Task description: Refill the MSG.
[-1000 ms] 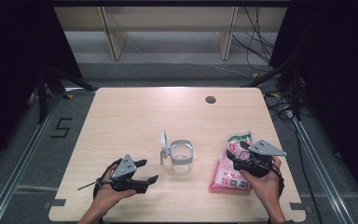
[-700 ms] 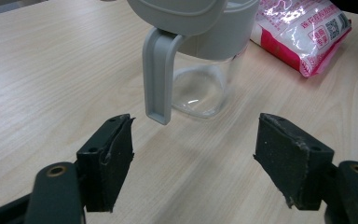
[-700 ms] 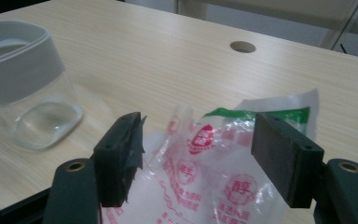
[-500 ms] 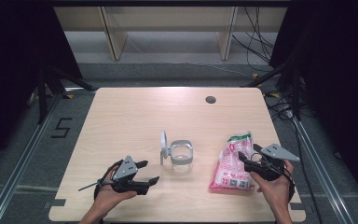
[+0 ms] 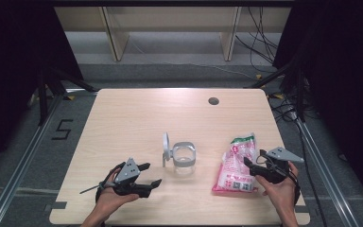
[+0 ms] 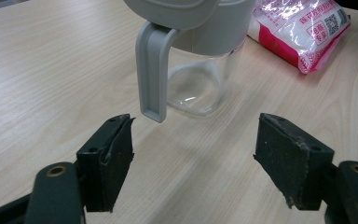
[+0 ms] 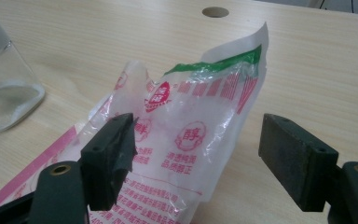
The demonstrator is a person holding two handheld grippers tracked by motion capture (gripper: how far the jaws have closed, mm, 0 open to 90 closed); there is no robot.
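the bag [image 5: 236, 165] lies near the worktop's [image 5: 137, 118] right front corner. the right gripper [image 7: 196, 154] has just been opening, fingers spread, not pinching it. pinch the torn top firmly. the left gripper [image 6: 200, 158], fingers spread, waits by the jar [image 6: 191, 70].

Table [image 5: 137, 118]: jar [image 5: 184, 160] stood near the middle, toward the person's edge, its lid [image 5: 165, 148] hinged upright on the jar's left side. Bag [image 5: 237, 164] lay flat to the right of the jar, apart from it, its opened end toward the far edge. Left gripper [image 5: 152, 175] sat near the front edge, left of and before the jar, pointing right toward it. Right gripper [image 5: 248, 165] sat just beside the bag's right edge. Round hole [image 5: 213, 100] lay behind the bag, near the far edge.
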